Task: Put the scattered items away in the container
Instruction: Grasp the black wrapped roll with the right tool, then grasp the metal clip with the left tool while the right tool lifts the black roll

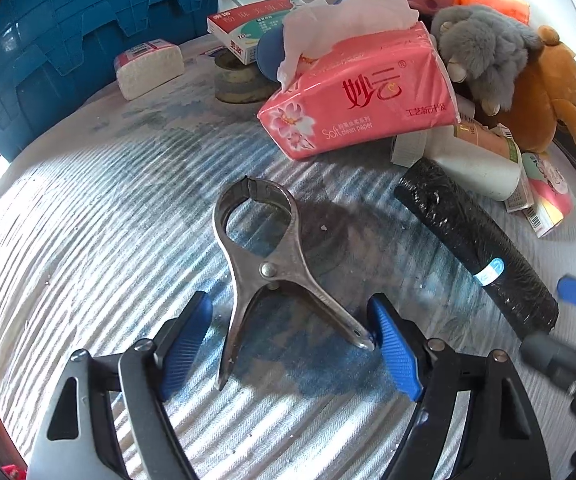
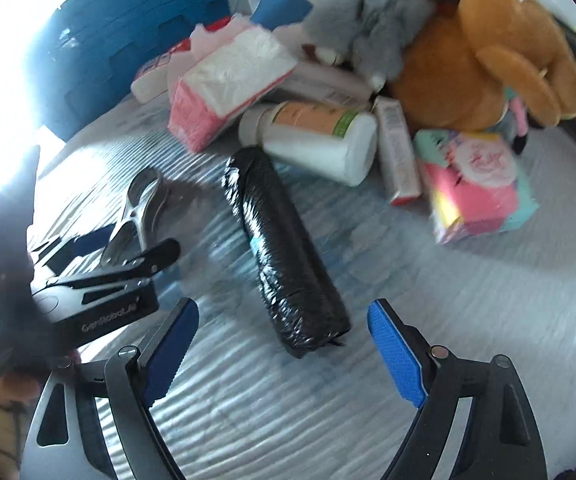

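**Both grippers spread above the striped cloth**

Spread wide, the jaws of the left gripper [image 1: 292,340] are seen in the left wrist view with the two handles of a steel spring clamp [image 1: 266,264] lying between the blue pads; the right-hand handle tip is touching or just beside one pad, and nothing is grasped. Only in this view are the clamp's ring-shaped mouth, the printing on the pink tissue pack [image 1: 362,92], a tape roll [image 1: 238,80] and a small white tissue packet [image 1: 150,66] made out. A black wrapped roll [image 1: 476,240] lies to the right, the blue crate [image 1: 68,40] at far left.

In the right wrist view the right gripper [image 2: 284,352] is likewise released, holding nothing, with the near end of the black wrapped roll just ahead between its fingers. The left gripper is shown from the side here, over the clamp. A white bottle [image 2: 320,140], a brown plush bear [image 2: 484,52] and a grey plush toy [image 2: 372,12] are piled behind, partly blurred.
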### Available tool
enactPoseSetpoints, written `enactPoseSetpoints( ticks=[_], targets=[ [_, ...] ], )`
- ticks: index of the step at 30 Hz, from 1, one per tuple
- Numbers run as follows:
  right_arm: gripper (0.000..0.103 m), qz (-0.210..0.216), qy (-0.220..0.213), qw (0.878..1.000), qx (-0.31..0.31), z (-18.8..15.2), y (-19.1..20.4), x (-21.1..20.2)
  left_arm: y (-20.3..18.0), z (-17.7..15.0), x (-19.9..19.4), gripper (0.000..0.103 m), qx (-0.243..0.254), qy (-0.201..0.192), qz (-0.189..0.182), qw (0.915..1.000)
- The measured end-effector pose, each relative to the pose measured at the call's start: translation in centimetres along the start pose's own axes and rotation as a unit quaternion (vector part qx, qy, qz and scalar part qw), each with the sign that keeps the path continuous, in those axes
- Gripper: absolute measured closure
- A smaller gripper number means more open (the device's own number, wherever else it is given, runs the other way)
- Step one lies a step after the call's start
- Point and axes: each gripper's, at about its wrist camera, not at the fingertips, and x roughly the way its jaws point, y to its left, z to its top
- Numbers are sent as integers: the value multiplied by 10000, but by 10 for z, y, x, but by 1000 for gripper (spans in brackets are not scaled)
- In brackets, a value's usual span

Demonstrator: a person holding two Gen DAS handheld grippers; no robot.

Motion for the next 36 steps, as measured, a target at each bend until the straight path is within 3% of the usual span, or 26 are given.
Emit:
enactPoseSetpoints(
  ticks=[5,9,19,20,22,23,28,36],
  targets=[
    [23,-144,-68,9998,-136,20,3,12,-1,5,2,23,0,118,5,9999],
    [26,-306,283,9988,-263,24,8,43,0,7,5,23,-15,115,-10,9999],
    [17,-549,342,9977,-211,18,1,66,6,7,5,23,-2,45,-7,10000],
    [21,-678,407,9965,-253,18,4,68,6,6,4,25,32,57,-25,10000],
    [45,-766,381,9959,-280,13,10,66,4,2,0,36,142,52,-84,9998],
    [55,-744,368,9961,-292,11,13,65,4,0,-1,36,192,60,-109,9997],
    [59,-759,293,9964,-218,1,20,70,2,-8,-8,37,245,35,-135,9996],
    [68,-654,-19,9978,-37,-4,43,43,-3,-6,-45,38,442,-364,-164,9982]
  ],
)
